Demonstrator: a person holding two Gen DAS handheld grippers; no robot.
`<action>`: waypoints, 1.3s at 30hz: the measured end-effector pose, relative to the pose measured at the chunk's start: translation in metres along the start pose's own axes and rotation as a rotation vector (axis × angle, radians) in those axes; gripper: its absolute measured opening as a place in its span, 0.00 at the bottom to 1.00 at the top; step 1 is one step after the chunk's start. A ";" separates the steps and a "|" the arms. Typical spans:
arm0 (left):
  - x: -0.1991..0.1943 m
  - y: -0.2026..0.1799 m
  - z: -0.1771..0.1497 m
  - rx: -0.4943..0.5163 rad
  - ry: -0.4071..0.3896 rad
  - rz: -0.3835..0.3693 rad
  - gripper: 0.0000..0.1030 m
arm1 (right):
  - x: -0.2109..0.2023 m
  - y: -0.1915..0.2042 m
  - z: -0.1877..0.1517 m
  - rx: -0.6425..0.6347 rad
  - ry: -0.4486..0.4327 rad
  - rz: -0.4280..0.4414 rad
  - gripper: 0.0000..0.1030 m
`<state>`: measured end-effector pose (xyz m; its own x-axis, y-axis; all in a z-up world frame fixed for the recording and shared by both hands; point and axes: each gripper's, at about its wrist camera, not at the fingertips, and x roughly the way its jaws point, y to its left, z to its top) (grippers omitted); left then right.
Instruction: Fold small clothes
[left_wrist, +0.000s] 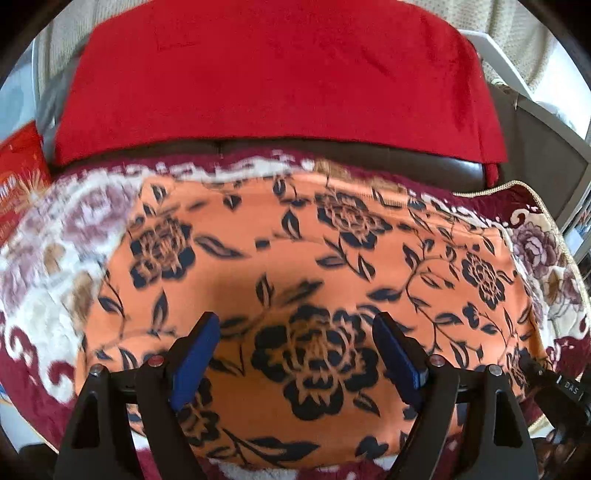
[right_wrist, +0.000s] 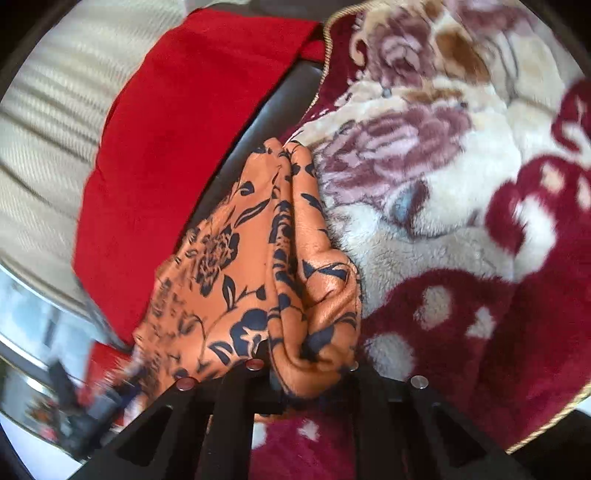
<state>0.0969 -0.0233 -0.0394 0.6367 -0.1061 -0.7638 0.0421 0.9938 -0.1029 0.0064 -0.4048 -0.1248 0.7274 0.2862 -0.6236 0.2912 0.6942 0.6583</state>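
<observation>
An orange cloth with dark blue flowers (left_wrist: 295, 266) lies spread flat on a plush floral blanket (left_wrist: 55, 251). My left gripper (left_wrist: 295, 332) hovers just above its near part, jaws wide open with blue pads (left_wrist: 192, 365), holding nothing. My right gripper (right_wrist: 295, 369) is shut on a bunched edge of the same orange cloth (right_wrist: 258, 266), which drapes over and hides its fingers. The right gripper's black body shows at the lower right of the left wrist view (left_wrist: 565, 387).
A red cloth (left_wrist: 273, 77) covers the dark sofa back (left_wrist: 369, 158) behind the blanket; it also shows in the right wrist view (right_wrist: 166, 147). A cream knit fabric (right_wrist: 48, 140) lies beyond. A red box (left_wrist: 18, 184) sits at the left. The blanket's gold-trimmed edge (left_wrist: 532, 195) runs at right.
</observation>
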 end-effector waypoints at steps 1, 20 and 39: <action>0.010 0.000 0.000 0.013 0.032 -0.002 0.83 | 0.000 -0.002 -0.001 0.003 0.002 0.000 0.10; 0.034 0.003 -0.013 0.064 0.049 -0.003 0.90 | 0.051 0.025 0.123 -0.185 0.155 -0.089 0.28; 0.041 0.002 -0.008 0.056 0.065 0.005 0.94 | -0.007 0.061 0.085 -0.222 0.019 -0.058 0.76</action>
<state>0.1164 -0.0264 -0.0758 0.5858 -0.1017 -0.8040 0.0831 0.9944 -0.0652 0.0716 -0.4208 -0.0446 0.7010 0.2527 -0.6669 0.1866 0.8375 0.5136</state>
